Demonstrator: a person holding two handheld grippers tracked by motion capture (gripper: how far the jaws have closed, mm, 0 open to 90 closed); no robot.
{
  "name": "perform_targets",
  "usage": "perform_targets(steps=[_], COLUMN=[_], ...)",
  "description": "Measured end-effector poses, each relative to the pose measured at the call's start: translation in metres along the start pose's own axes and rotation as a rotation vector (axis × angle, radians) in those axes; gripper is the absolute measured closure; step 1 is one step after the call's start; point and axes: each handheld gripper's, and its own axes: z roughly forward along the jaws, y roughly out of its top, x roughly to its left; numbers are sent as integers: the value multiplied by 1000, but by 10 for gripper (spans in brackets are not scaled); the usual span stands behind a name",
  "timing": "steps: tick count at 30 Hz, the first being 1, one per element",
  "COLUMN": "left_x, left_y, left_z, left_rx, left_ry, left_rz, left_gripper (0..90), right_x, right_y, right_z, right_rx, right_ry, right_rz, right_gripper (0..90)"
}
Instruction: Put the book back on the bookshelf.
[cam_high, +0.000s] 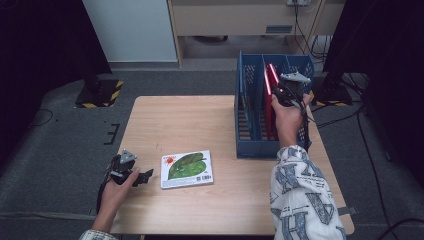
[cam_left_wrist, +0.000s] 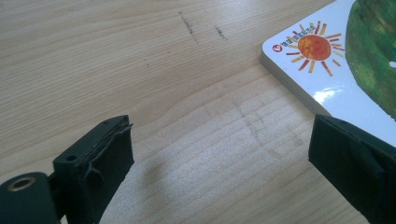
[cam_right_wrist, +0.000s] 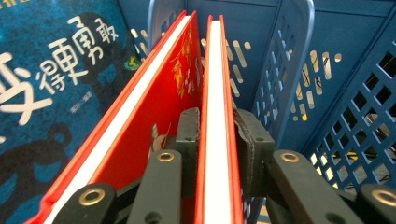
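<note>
A white picture book (cam_high: 187, 169) (cam_left_wrist: 348, 60) with a green leaf and an orange sun lies flat near the table's front. My left gripper (cam_high: 142, 177) (cam_left_wrist: 219, 172) rests on the table just left of it, open, with only wood between its pads. A blue slotted file rack (cam_high: 249, 148) stands at the table's right. Two thin red books (cam_high: 270, 85) stand upright in it. My right gripper (cam_high: 278, 93) (cam_right_wrist: 216, 140) is shut on the right one of them (cam_right_wrist: 215, 70), clamping its top edge. The other red book (cam_right_wrist: 154, 88) leans just to its left.
A dark blue book (cam_right_wrist: 51, 88) with white characters stands in the rack slot left of the red books. The rack's perforated divider (cam_right_wrist: 292, 70) rises close on the right. Bare wood (cam_high: 180, 125) spans the table's middle. Cables (cam_high: 370, 150) trail over the grey floor.
</note>
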Motion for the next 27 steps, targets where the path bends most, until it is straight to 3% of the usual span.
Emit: perform_targets(steps=[7, 22, 27], left_x=[1, -1, 0], left_y=[0, 0, 0], left_z=[0, 1, -1], left_rx=[-5, 1, -5], left_ry=[0, -3, -1], left_rz=[-5, -2, -5], left_gripper=[57, 57, 57], right_x=[-2, 2, 5], right_y=[-8, -17, -22], right_z=[-14, -28, -33], right_rx=[13, 23, 25], right_ry=[1, 26, 26], right_rz=[-22, 0, -17], right_gripper=[714, 704, 745])
